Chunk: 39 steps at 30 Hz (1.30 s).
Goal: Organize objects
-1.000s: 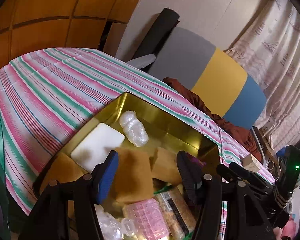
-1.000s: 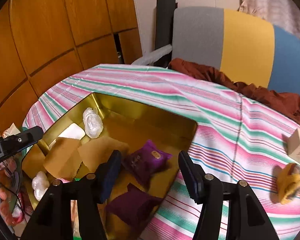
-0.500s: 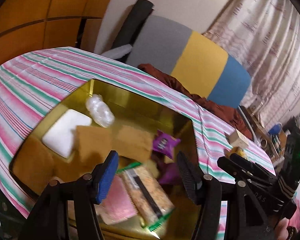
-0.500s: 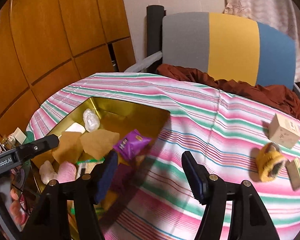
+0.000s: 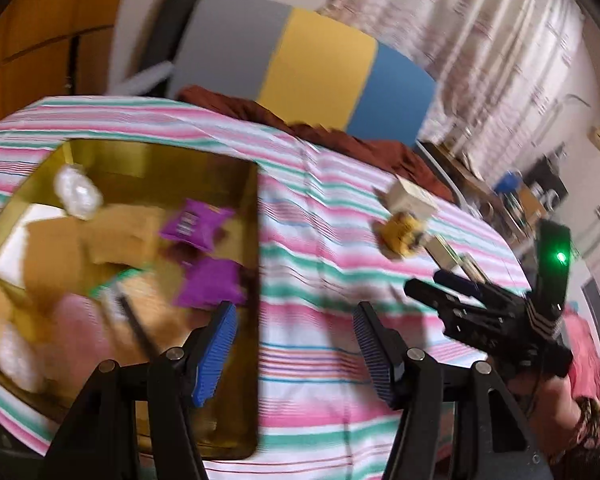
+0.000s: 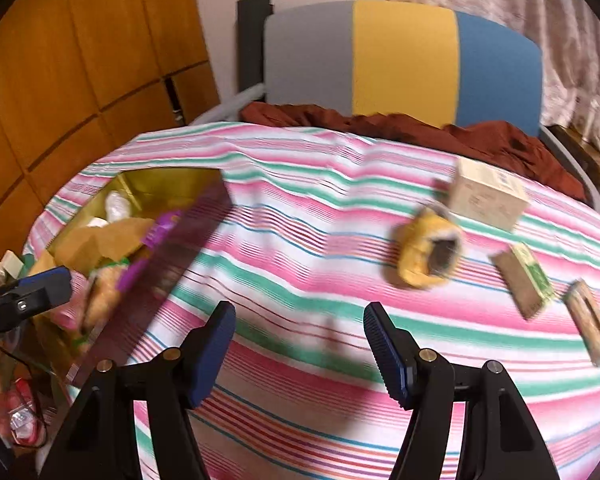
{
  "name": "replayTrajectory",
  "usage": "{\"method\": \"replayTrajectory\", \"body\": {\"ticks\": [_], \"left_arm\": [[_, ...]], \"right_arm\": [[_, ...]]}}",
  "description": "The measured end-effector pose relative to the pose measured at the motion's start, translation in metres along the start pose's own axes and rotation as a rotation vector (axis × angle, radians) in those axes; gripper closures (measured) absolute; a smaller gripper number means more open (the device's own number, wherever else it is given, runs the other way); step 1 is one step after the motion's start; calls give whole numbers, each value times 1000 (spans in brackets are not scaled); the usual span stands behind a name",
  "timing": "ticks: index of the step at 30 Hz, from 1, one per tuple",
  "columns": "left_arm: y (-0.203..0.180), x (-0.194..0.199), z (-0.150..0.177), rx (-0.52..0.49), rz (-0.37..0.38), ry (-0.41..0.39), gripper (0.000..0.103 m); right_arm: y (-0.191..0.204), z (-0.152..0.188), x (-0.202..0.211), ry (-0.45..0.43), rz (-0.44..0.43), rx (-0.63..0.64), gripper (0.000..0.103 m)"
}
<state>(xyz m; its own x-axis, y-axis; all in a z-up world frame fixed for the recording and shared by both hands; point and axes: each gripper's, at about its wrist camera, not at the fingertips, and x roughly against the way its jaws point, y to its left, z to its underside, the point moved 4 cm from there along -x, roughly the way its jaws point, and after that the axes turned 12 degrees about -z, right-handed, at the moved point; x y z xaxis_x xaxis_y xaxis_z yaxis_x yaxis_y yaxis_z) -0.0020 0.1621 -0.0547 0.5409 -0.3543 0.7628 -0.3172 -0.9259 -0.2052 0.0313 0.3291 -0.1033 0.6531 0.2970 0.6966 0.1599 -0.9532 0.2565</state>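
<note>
Right wrist view: right claw (image 6: 300, 344) gapes empty over the striped tabletop (image 6: 284, 312). Ahead and right lies the yellow knitted piece (image 6: 428, 254), box (image 6: 486, 196) just beyond. Left claw (image 5: 296, 350) is equally wide open, hanging farther off beside the gold tray (image 5: 249, 240).

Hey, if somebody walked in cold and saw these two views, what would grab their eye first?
Probably the pink and green striped tablecloth covering the whole table, and the gold tin on its left side, crowded with purple packets and other wrapped items. On the right side, a yellow knitted piece lies beside a small cream box. Both sets of tongs, left and right, hang open and empty above the cloth.
</note>
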Motion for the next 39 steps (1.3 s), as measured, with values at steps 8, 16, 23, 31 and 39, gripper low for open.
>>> {"method": "replayTrajectory", "body": {"ticks": [8, 16, 23, 31, 39], "left_arm": [[-49, -11, 17, -113, 55, 58, 42], [-72, -18, 26, -158, 70, 93, 42], [-78, -23, 20, -168, 48, 98, 42], [-106, -48, -3, -180, 48, 93, 42], [-142, -82, -28, -205, -9, 74, 39]], "right_arm": [[-62, 17, 18, 23, 111, -54, 34], [-154, -1, 37, -57, 299, -133, 34], [-196, -10, 14, -28, 286, -121, 36], [-207, -6, -6, -29, 238, -148, 72], [-194, 1, -5, -57, 251, -123, 72]]}}
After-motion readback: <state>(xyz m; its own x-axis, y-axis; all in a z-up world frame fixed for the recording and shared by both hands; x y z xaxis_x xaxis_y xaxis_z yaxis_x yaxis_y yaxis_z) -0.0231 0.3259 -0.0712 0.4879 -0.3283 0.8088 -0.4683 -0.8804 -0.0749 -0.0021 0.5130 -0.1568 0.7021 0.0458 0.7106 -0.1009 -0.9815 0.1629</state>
